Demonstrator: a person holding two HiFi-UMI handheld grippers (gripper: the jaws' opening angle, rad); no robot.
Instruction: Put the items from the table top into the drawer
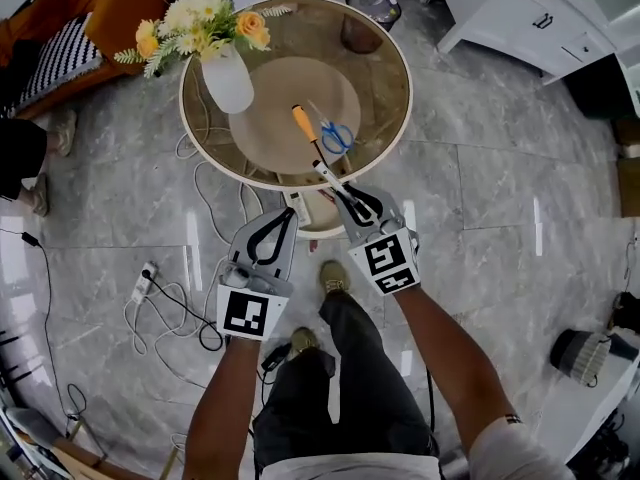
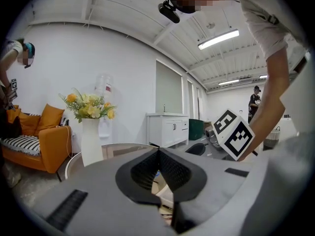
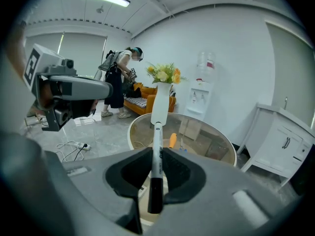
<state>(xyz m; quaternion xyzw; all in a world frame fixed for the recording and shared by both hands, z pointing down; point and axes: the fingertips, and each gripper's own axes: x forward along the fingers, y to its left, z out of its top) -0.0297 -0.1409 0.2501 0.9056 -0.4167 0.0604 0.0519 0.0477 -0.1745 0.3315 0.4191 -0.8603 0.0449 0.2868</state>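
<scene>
Right gripper (image 3: 156, 157): jaws narrowed onto a marker pen (image 3: 155, 149), gripped near its black cap, white barrel pointing out ahead toward the worktop.
Left gripper (image 2: 158, 154): jaws pressed together, nothing between them; it hangs just off the worktop's near edge, beside the right gripper.
Worktop (image 1: 396, 88): round, glass-topped.
Screwdriver (image 1: 305, 128): orange handle, lying near the worktop's middle.
Scissors (image 1: 336, 134): blue handles, just beside the screwdriver.
Vase (image 1: 227, 80): white, upright at the worktop's far left, with yellow and white flowers (image 1: 198, 20).
Drawer (image 1: 297, 206): a pale box under the worktop's near rim, between the two grippers; contents unclear.
</scene>
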